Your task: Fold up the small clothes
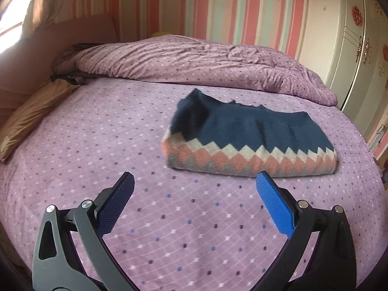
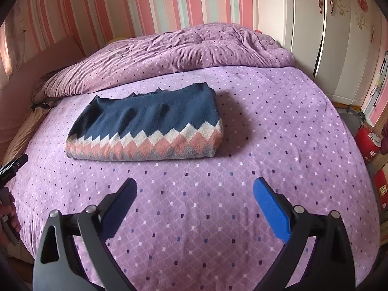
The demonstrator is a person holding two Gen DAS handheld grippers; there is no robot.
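Flat bed point(image 2: 278, 126) lies bare between both wide-spread tools and the folded sweater point(image 2: 150, 131), the only obstacle in reach, while the bunched quilt point(image 2: 194, 48) blocks the far side.

Pink-striped wallpaper point(image 2: 169, 2) behind a purple dotted bed point(image 2: 278, 126); white ornamented wardrobe point(image 2: 339, 36) at right; bright window point(image 1: 9, 24) at left.

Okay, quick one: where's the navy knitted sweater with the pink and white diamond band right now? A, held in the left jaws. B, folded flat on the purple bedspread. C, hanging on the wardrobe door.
B: the navy knitted sweater lies folded on the purple dotted bedspread, with both grippers open and clear of it.
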